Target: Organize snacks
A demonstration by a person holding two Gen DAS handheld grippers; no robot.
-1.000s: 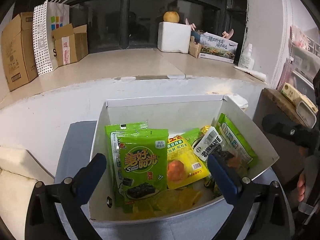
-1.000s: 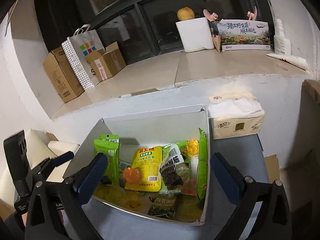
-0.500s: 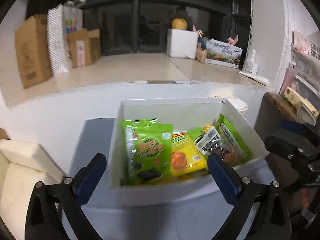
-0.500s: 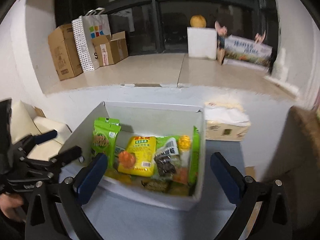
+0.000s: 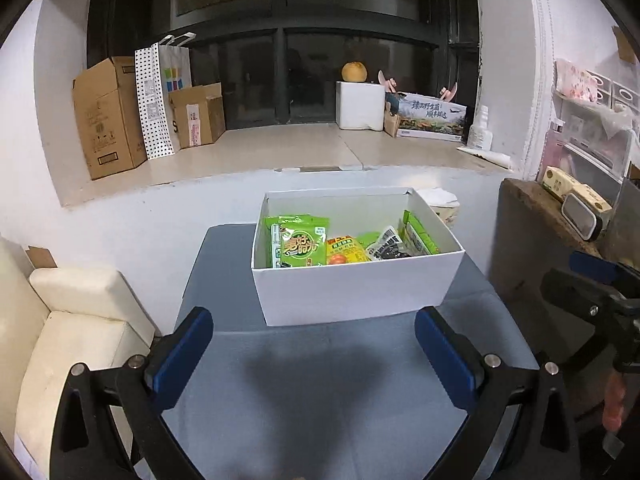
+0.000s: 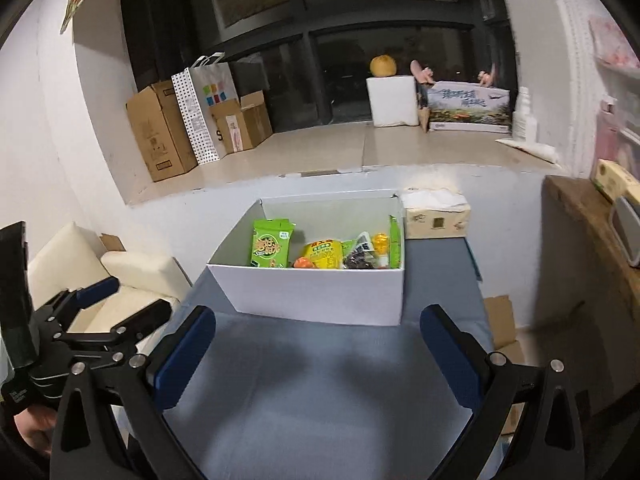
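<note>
A white box (image 5: 352,292) stands on a grey-blue table (image 5: 320,392) and holds several snack packs upright: a green seaweed pack (image 5: 302,246), a yellow pack (image 5: 346,250) and a black-and-white pack (image 5: 390,242). The box also shows in the right wrist view (image 6: 316,294) with the green pack (image 6: 270,246) and yellow pack (image 6: 324,254). My left gripper (image 5: 314,354) is open and empty, back from the box's near wall. My right gripper (image 6: 318,356) is open and empty, also back from the box. The left gripper shows at the left of the right wrist view (image 6: 100,312).
A tissue box (image 6: 436,216) sits behind the white box at the right. A cream cushioned seat (image 5: 80,320) stands left of the table. A brown cabinet (image 5: 532,240) is at the right. Cardboard boxes (image 5: 108,116) and a paper bag stand on the window ledge.
Both grippers have drawn back and lowered from above the box, which now looks smaller and is seen from the side. Both stayed open and empty.
</note>
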